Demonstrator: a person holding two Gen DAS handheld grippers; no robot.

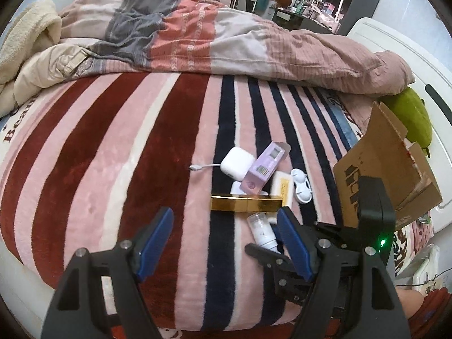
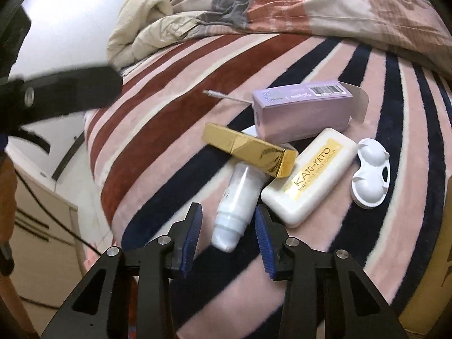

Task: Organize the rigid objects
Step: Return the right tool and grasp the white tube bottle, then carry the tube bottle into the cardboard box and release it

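A pile of small items lies on the striped blanket: a white bottle [image 2: 237, 200], a gold box [image 2: 251, 148], a lilac box [image 2: 302, 110], a white KATO-KATO case [image 2: 308, 178], a white lens case [image 2: 370, 173] and a white charger [image 1: 236, 163] with its cable. My right gripper [image 2: 228, 226] is open with its blue pads either side of the white bottle's lower end, not closed on it. My left gripper [image 1: 223, 223] is open and empty over the blanket, left of the pile. The white bottle [image 1: 261, 231] and gold box [image 1: 245, 204] also show in the left wrist view.
An open cardboard box [image 1: 387, 175] stands at the right of the pile near the bed's edge. A rumpled quilt [image 1: 226, 36] covers the far half of the bed. A green plush [image 1: 412, 113] lies behind the box. A white cabinet [image 2: 48, 226] stands below the bed's left side.
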